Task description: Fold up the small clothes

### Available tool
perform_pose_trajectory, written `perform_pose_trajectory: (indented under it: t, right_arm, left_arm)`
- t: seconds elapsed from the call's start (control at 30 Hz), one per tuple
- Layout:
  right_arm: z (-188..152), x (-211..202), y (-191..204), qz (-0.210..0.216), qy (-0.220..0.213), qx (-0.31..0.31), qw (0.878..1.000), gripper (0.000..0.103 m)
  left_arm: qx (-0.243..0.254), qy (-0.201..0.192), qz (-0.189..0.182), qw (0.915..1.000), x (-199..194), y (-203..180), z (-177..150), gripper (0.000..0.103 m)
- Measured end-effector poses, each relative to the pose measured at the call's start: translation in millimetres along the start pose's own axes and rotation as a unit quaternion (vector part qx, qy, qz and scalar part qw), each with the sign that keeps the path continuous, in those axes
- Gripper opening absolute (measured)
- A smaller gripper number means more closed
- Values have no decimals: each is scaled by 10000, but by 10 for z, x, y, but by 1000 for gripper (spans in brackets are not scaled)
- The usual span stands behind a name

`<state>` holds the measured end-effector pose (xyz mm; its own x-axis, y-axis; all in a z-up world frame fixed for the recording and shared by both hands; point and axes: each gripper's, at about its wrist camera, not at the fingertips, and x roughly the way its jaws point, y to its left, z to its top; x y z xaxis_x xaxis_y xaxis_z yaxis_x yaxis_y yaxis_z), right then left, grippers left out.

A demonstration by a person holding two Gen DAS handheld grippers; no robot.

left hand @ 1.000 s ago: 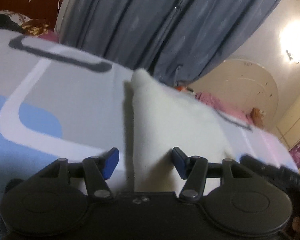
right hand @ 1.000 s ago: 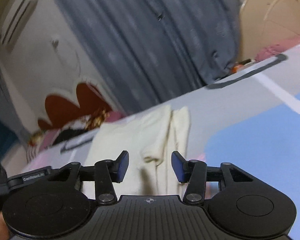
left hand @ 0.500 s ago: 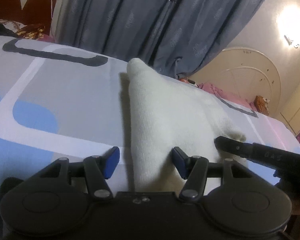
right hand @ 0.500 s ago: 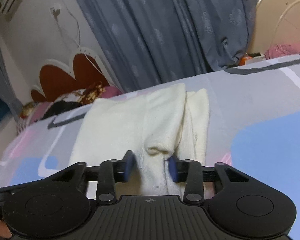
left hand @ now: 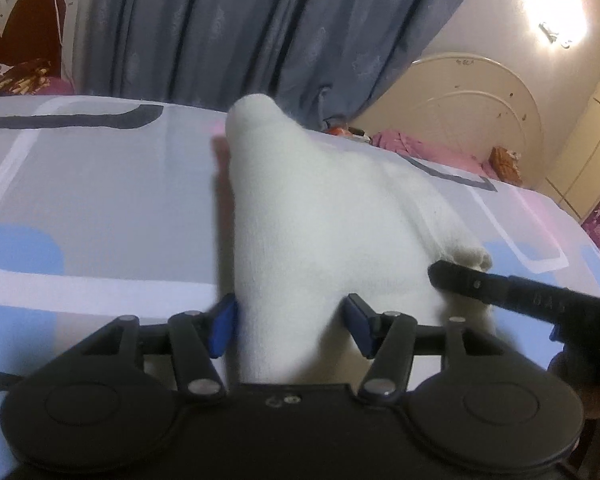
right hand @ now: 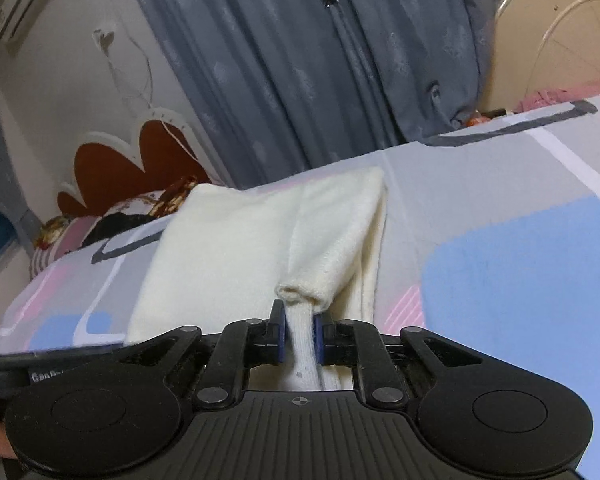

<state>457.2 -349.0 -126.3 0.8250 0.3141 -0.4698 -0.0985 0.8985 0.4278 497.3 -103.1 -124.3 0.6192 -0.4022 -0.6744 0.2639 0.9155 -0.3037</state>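
Observation:
A cream-white knitted garment [left hand: 320,224] lies on the bed, partly folded, with a sleeve laid over its body [right hand: 332,236]. My left gripper [left hand: 290,326] is open, its blue pads on either side of the garment's near edge. My right gripper [right hand: 299,338] is shut on the garment's near edge, just below the sleeve cuff [right hand: 302,294]. In the left wrist view the right gripper's finger [left hand: 500,286] shows at the garment's right corner.
The bed sheet [right hand: 520,280] is grey with blue patches and white and dark lines. Grey curtains [left hand: 240,28] hang behind the bed. A red and white headboard [right hand: 136,160] with pillows stands at one end, a cream footboard [left hand: 480,116] at the other.
My right gripper has moved in and shut on the garment's near edge. My left gripper has moved closer, its open pads now on either side of the cloth.

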Motion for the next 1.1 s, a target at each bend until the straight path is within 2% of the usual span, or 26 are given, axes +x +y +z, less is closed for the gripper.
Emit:
perform_pose_trajectory:
  t: [0.13,0.2,0.27,0.37,0.4,0.47,0.6,0.7,0.77,0.8,0.83,0.87,0.93,1.0,1.07,1.1]
  right_arm:
    - [55,-85,12,-11,-49,-74,10000,13]
    - [77,-101,-18,-9,-27,-47,10000,13]
    - [56,-56,-32,-66,61,-56,9999,13]
    - [63,-105,-12,-105,38,-21,9999,13]
    - [72,-164,5,-158,-18,-49,9999,14]
    - [66,-351,47,-396,-255,-186,9987,26]
    - [-25,-671,134,-251,-401,-267,9985,27]
    - [-231,-716,274,-96,-82,-597,9981,12]
    - [-442,-608,354,-367,475,-1055,9926,12]
    - [-530,-541,370,-582,703,-1335,9868,11]
    - [-567,-567,423,-651,573,-1650,9825,11]
    - [-528,-575,460,-719,564,-1716,9809,11]
    - [-380,-652,525,-663,58,-1678,9836,11]
    - [-160,-606,554,-507,-239,-1439,9880,11]
    - [41,-421,604,-623,-370,-1420,9872,11]
    - [130,-275,621,-769,-300,-1421,9864,11]
  left_arm:
    - [-217,-277,-89,9993,-179,134,28,59]
    - [-173,-140,0,9998,-138,189,18,66]
    - [-100,-44,5,9999,-87,214,-21,67]
    - [-67,-79,-55,9999,-192,204,-40,58]
    - [-37,-154,-107,9998,-273,207,-61,58]
    - [22,-215,-69,9997,-367,210,-122,58]
    - [207,-122,12,9997,-426,123,-345,59]
    - [361,-97,68,9993,-451,46,-479,61]
    - [614,-96,104,9980,-469,4,-517,62]
    - [703,-100,126,9974,-493,6,-502,60]
    - [690,-232,147,9972,-540,15,-448,57]
    - [673,-408,151,9968,-575,20,-387,57]
    - [683,-744,77,9949,-600,17,-180,57]
    - [726,-933,26,9930,-522,-41,59,56]
    - [776,-1085,-100,9910,-414,-118,242,56]
    - [810,-1080,-187,9907,-331,-160,331,56]
